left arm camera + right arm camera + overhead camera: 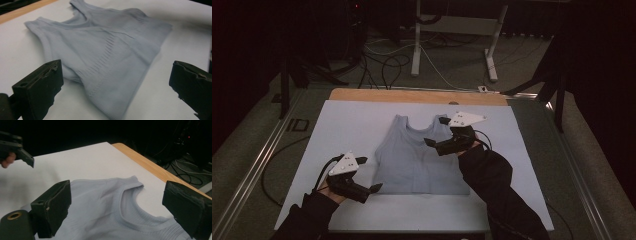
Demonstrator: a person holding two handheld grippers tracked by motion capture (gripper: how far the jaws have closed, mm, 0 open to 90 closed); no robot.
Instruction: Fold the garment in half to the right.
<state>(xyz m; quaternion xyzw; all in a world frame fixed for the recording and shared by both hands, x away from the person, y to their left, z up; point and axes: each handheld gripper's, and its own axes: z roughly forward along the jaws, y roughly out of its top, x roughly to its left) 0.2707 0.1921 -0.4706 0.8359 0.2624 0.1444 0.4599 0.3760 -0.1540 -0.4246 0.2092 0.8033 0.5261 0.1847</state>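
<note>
A pale blue sleeveless top [414, 157] lies flat on the white sheet [347, 125], neck toward the far edge. My left gripper [367, 175] hovers at the top's lower left corner, jaws wide open and empty; its own view looks across the top [107, 55] from the hem side. My right gripper [437, 131] hangs open over the top's right shoulder strap. Its view looks across the neckline [130, 202], with nothing between the jaws. The left gripper [21, 151] shows far off at upper left there.
The white sheet covers a wooden table whose bare edge [417, 95] shows at the far side. Beyond it stand white desk legs [416, 45] and cables [387, 65] on the floor. A metal rail [257, 165] runs along the left.
</note>
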